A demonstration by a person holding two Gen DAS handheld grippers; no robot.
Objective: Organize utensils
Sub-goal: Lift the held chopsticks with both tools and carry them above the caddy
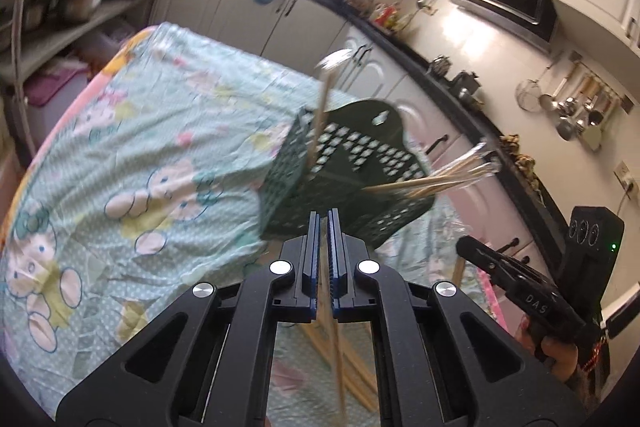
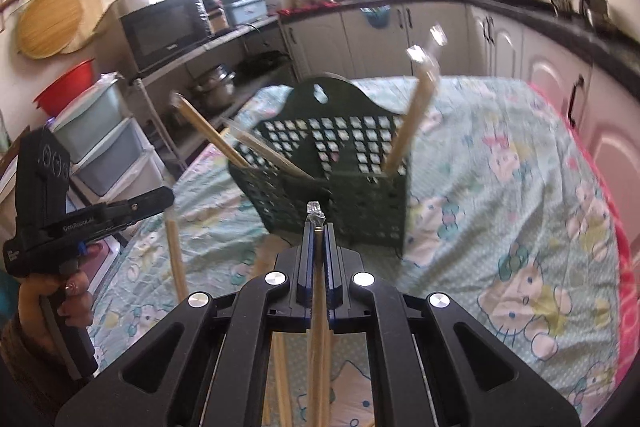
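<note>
We see a dark green perforated basket (image 1: pixel 352 167) standing on the desk (image 1: pixel 132 147), which is covered with a light green cartoon cloth. In the right wrist view the same basket (image 2: pixel 332 167) stands just ahead of our right gripper (image 2: pixel 319 227). Several wrapped pairs of chopsticks (image 1: pixel 432 175) already stand in the basket, leaning out over its rim to one side, and one single pair (image 1: pixel 320 115) leans nearly upright at the other corner. The fingers of our right gripper are closed almost fully on another wrapped pair of chopsticks (image 2: pixel 317 307), which runs between them, and its plastic tip shows just beyond the fingertips, pointing toward the basket. More chopsticks (image 2: pixel 176 259) lie on the cloth near this gripper, below and left of it. The fingers of our left gripper (image 1: pixel 324 223) stand with only a narrow gap; a thin stick (image 1: pixel 338 359) passes under them, but we cannot tell whether the fingers hold it or it only lies behind. Around the desk are kitchen cabinets (image 2: pixel 440 39) and a microwave (image 2: pixel 164 27).
</note>
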